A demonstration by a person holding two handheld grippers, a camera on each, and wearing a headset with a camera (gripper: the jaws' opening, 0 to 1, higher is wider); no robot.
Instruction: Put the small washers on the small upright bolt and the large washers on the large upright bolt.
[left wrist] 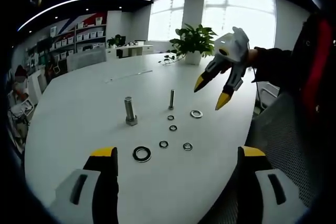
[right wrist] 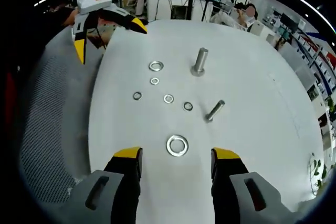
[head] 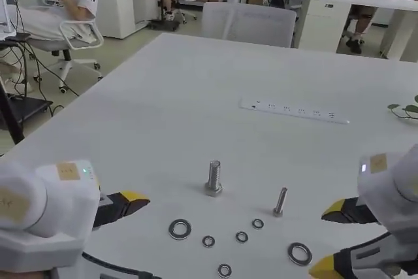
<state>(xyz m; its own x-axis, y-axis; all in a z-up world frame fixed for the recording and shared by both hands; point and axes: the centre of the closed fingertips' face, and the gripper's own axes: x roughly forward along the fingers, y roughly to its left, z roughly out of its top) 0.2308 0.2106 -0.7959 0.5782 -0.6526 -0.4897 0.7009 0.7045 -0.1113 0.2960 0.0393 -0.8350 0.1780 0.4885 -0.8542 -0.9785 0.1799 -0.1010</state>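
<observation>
On the white table (head: 196,96) the large bolt (head: 213,179) and the small bolt (head: 280,201) stand upright on their heads. In front of them lie two large washers (head: 179,229) (head: 300,253) and several small washers (head: 241,236). My left gripper (head: 124,210) hovers open and empty at the near left, beside a large washer (left wrist: 142,153). My right gripper (head: 324,240) is open and empty at the near right, with the other large washer (right wrist: 177,145) just ahead of its jaws. The left gripper view shows the right gripper (left wrist: 210,94) beyond the bolts (left wrist: 129,111).
A white power strip (head: 294,110) lies across the table behind the bolts. A grey chair (head: 248,23) stands at the far edge, and plant leaves (head: 408,109) reach in from the right. People sit at desks at the back left.
</observation>
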